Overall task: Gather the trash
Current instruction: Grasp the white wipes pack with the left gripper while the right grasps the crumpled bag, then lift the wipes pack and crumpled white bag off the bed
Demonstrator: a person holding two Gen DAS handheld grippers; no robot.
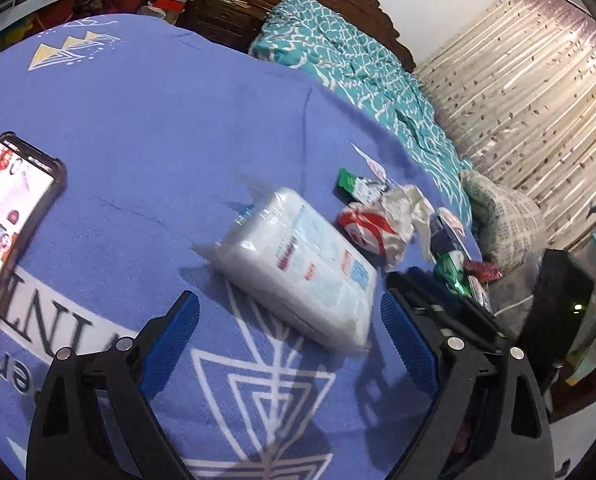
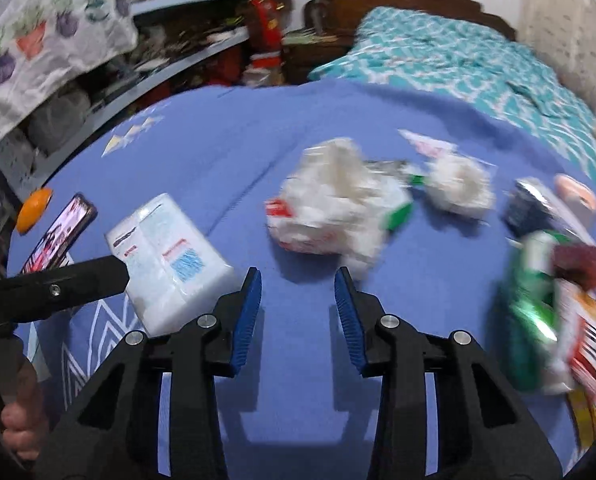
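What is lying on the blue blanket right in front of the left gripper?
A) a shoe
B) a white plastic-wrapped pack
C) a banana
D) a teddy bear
B: in the left wrist view the white plastic-wrapped pack lies on the blue blanket just ahead of the open left gripper, with nothing between the pads.

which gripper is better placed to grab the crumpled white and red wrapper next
Right. The right gripper points straight at the crumpled wrapper, jaws empty, with bare blanket between. The left gripper faces the tissue pack, which lies between it and the wrapper.
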